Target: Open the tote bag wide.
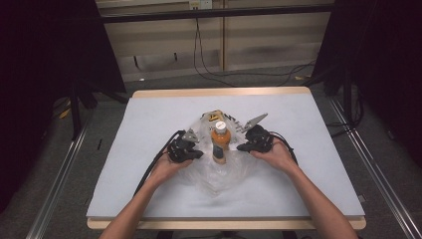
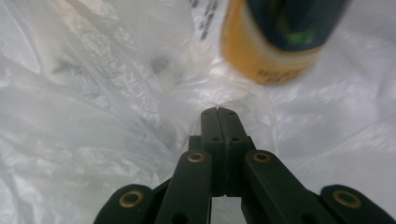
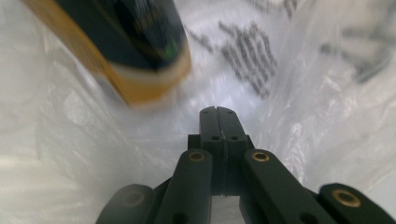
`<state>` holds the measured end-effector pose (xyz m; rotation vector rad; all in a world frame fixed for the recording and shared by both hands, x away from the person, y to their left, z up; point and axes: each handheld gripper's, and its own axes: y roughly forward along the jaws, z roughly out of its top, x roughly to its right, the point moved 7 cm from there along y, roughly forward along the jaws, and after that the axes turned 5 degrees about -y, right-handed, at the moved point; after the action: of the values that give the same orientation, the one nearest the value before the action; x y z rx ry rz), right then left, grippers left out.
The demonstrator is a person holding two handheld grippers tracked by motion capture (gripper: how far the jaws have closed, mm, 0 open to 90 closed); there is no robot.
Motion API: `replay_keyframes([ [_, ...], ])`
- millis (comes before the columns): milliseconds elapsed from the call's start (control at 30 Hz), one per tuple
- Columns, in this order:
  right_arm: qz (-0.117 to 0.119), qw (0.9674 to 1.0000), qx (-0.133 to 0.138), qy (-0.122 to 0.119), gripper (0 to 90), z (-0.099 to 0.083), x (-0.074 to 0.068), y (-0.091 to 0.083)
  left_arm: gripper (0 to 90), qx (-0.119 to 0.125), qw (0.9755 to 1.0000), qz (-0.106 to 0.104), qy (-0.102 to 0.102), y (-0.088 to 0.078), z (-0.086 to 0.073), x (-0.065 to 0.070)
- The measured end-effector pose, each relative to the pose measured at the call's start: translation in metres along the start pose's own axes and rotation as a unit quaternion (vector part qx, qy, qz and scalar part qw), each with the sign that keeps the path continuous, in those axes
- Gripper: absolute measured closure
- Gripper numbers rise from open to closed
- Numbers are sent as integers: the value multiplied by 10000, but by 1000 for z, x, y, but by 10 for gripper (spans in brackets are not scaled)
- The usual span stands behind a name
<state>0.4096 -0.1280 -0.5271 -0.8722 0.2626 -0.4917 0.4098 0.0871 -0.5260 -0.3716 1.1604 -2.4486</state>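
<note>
Dark curtains and a pale wall frame a light grey surface (image 1: 149,149) with a wooden rim, where a crumpled clear plastic bag (image 1: 219,174) is spread at the centre. An orange plastic bottle with a dark label and white cap (image 1: 220,141) stands upright on the bag, its long axis vertical, directly between the two tools. The left hand-held gripper (image 1: 199,153) points in from the bottle's left, the right hand-held gripper (image 1: 240,148) from its right; both sit about equally near, just beside it.

Each gripper's jaws are pressed fully together. Whether a fold of film is pinched at their tips I cannot tell.

From above, the bottle's upright stance is plain. The left gripper view adds the bottle's base (image 2: 275,51) ahead and right of the tips (image 2: 217,114); the right gripper view shows it ahead and left (image 3: 140,60) of the tips (image 3: 217,113), plus black print on the film (image 3: 252,56).
</note>
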Motion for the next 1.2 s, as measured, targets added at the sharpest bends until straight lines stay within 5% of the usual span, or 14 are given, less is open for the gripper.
replay_keyframes([
  [167, -115, 9998, 58, 146, 900, -17, 9, -11, 900, 74, 9998, 144, -131, -5, -7, -14],
  [267, -153, 9995, 117, 235, 900, -25, 12, -17, 900, 294, 9985, 146, -445, -6, -9, -16],
  [300, -188, 9995, 130, 234, 900, -27, 13, -19, 900, 190, 9993, 119, -295, -8, -12, -19],
  [467, -233, 9993, 180, 226, 900, -28, 10, -19, 900, 191, 9993, 32, -313, -11, -14, -17],
  [500, -266, 9992, 153, 253, 900, -27, 10, -19, 900, 131, 9998, 13, -166, -12, -15, -19],
  [533, -232, 9992, 215, 236, 900, -26, 9, -18, 900, 334, 9986, -14, -401, -10, -13, -16],
  [700, -326, 9976, 486, 373, 900, -19, 8, -28, 900, 633, 9967, -229, -453, -23, -8, -11],
  [1000, -534, 9893, 1233, 575, 900, -16, 6, -58, 885, 1250, 9910, -385, -271, -48, -1, 2],
  [1200, -613, 9786, 1817, 741, 900, -11, 10, -82, 822, 1778, 9831, -371, -235, -63, 4, 8],
])
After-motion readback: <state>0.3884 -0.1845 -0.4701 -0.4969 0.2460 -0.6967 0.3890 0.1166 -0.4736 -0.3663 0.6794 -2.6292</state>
